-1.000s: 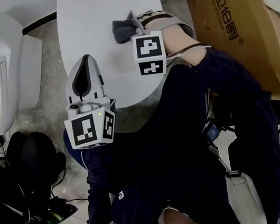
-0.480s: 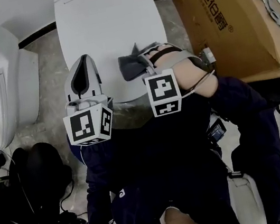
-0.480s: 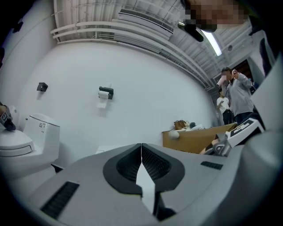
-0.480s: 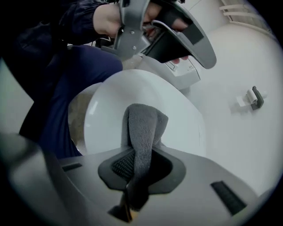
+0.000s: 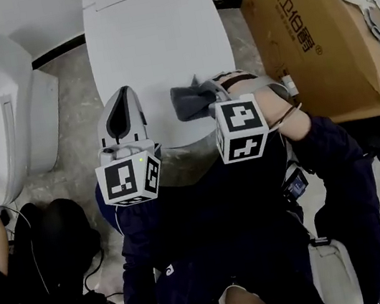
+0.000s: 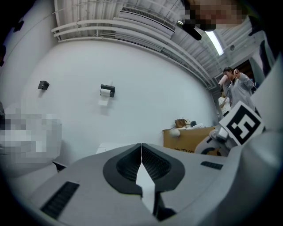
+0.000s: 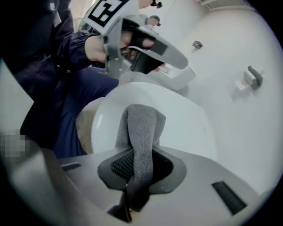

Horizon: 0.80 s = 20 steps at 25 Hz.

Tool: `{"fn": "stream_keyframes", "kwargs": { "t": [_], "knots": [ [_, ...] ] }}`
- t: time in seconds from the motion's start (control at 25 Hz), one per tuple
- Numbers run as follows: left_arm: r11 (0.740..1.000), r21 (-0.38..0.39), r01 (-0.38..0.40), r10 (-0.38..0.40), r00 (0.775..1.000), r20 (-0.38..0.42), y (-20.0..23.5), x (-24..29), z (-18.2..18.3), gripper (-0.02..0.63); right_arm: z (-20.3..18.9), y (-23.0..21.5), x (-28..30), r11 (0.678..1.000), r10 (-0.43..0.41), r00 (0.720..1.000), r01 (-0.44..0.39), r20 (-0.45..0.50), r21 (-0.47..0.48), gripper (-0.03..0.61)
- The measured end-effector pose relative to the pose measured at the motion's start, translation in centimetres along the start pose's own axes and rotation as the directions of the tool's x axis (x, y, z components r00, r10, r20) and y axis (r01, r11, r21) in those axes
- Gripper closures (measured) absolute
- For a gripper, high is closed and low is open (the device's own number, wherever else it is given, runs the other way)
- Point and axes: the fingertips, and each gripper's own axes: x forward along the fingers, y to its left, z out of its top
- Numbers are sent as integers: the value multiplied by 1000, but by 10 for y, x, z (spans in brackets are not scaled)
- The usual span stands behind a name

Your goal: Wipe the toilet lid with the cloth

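- Two bulky things flank the work. A second toilet (image 5: pixel 0 108) stands far left, a strip of floor (image 5: pixel 67 96) apart from the toilet lid (image 5: pixel 155 37), and a cardboard box (image 5: pixel 323 37) crowds the lid's right side.
- Left gripper (image 5: pixel 122 97) hangs at the lid's near-left edge, jaws pressed together with nothing between them.
- Lid's long axis runs away from the person, rounded end nearest; beyond the cloth its surface is bare.
- Grey cloth (image 5: pixel 191 101) lies on the lid's near-right part, pointing left toward the lid's middle.
- Right gripper (image 5: pixel 215 94) pinches the cloth's end between its jaws.
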Motion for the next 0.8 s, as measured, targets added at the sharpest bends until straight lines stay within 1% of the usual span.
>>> {"fn": "stream_keyframes", "kwargs": {
  "t": [0.12, 0.2, 0.24, 0.28, 0.36, 0.44, 0.52, 0.56, 0.6, 0.72, 0.8],
  "knots": [
    [1000, -1, -16, 16, 1000, -6, 0, -4, -1, 598, -5, -52, 2, 991, -134, 991, 133, 9, 25, 509],
    [1000, -5, -29, 29, 1000, -11, -3, -8, -3, 598, -7, -94, 11, 971, -232, 972, 229, 39, 73, 509],
    [999, -2, -32, 32, 999, -15, -7, -11, -4, 598, -9, -117, 17, 954, -289, 956, 283, 51, 97, 509],
    [999, 3, -33, 33, 999, -22, -11, -13, -5, 598, -12, -140, 24, 934, -347, 936, 340, 54, 108, 509],
    [999, 11, -42, 42, 999, -33, -18, -17, -5, 598, -16, -184, 39, 886, -460, 887, 455, 44, 87, 509],
    [998, 15, -64, 64, 997, -36, -19, -20, -5, 598, -17, -226, 54, 830, -557, 830, 556, 28, 37, 509],
    [995, 19, -102, 103, 994, -35, -17, -25, -3, 598, -17, -265, 69, 775, -632, 775, 632, 18, -18, 509],
    [991, 20, -129, 129, 991, -35, -15, -29, -1, 598, -16, -280, 79, 755, -655, 755, 655, 19, -35, 509],
    [987, 21, -158, 159, 987, -35, -13, -33, 0, 598, -15, -292, 89, 745, -665, 746, 666, 22, -42, 509],
    [971, 16, -240, 241, 970, -36, -7, -46, 2, 598, -15, -315, 121, 742, -669, 743, 668, 16, -48, 509],
    [960, 14, -279, 280, 960, -34, -4, -51, 4, 598, -17, -329, 136, 731, -681, 732, 680, 2, -58, 509]
  ]
}}
